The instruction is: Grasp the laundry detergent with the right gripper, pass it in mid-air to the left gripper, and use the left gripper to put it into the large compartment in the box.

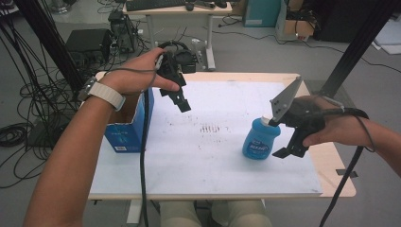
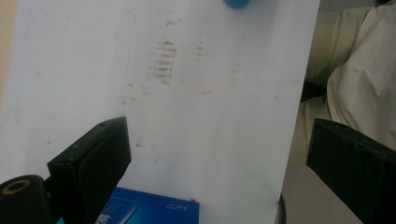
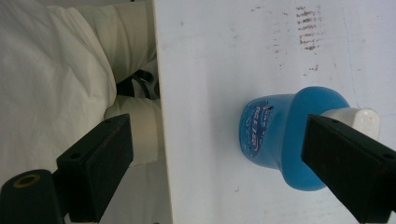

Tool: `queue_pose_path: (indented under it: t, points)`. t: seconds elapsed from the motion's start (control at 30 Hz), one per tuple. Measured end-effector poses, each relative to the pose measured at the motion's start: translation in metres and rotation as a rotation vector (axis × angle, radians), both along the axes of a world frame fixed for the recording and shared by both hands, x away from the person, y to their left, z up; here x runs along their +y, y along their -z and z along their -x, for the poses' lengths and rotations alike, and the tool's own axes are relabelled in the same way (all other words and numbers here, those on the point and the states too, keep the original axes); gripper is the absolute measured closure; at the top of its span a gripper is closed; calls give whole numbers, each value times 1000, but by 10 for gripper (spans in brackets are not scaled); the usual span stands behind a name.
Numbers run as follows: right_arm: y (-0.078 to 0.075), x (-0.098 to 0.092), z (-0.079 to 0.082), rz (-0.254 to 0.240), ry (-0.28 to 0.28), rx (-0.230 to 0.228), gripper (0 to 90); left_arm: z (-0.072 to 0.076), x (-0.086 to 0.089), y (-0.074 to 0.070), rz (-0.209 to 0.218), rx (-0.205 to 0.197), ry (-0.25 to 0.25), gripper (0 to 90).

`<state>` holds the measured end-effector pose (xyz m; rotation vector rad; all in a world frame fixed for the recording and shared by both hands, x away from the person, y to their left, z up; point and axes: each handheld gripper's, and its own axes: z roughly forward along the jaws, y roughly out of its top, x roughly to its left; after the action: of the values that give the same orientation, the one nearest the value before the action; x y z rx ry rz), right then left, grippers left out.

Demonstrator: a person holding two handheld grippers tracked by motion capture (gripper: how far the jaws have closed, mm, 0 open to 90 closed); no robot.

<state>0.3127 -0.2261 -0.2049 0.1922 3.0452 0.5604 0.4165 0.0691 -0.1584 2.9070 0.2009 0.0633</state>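
Person's left forearm (image 1: 71,156) holds left gripper (image 1: 182,101) wide, empty, above open blue cardboard box (image 1: 127,130); right gripper (image 1: 286,150) wide beside upright blue plastic bottle (image 1: 261,138) on white tabletop (image 1: 203,161): grasp not yet made, placement pending.

readable marks: hardly any from my seat

i see white lettering on a darker blue label on the blue bottle (image 1: 260,138), but i can't make out the word in the high view, and in the right gripper view the same label (image 3: 256,128) sits sideways and blurred. the blue box (image 1: 126,135) carries pale print low on its front, too small for me to read; in the left gripper view its edge (image 2: 154,212) shows a tiny line that looks like "5.0", nothing more.
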Motion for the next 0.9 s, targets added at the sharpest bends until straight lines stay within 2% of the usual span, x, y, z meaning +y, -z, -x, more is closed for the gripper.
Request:
queue_pose_path:
  t: [0.1,0.2,0.23,0.27,0.37,0.83,0.9]
  points:
    - [-1,-1,0,-3,7,0,94,0,0,1,-2,3,-5,67]
    - [-4,-3,-2,-11,16,-13,94,1,0,3,26,2,-10,67]
    - [-4,-3,-2,-11,16,-13,94,1,0,2,21,3,-8,67]
    - [-3,-3,-6,-33,-32,-43,93,0,0,1,14,5,-7,67]
    - [-5,-6,-5,-21,19,-31,83,0,-2,1,5,-1,-7,64]
    - [-14,-17,-10,-48,36,-81,62,-1,-7,2,3,-3,-2,63]
    - [-15,-21,-12,-50,57,-83,62,-1,-7,2,5,-4,-4,63]
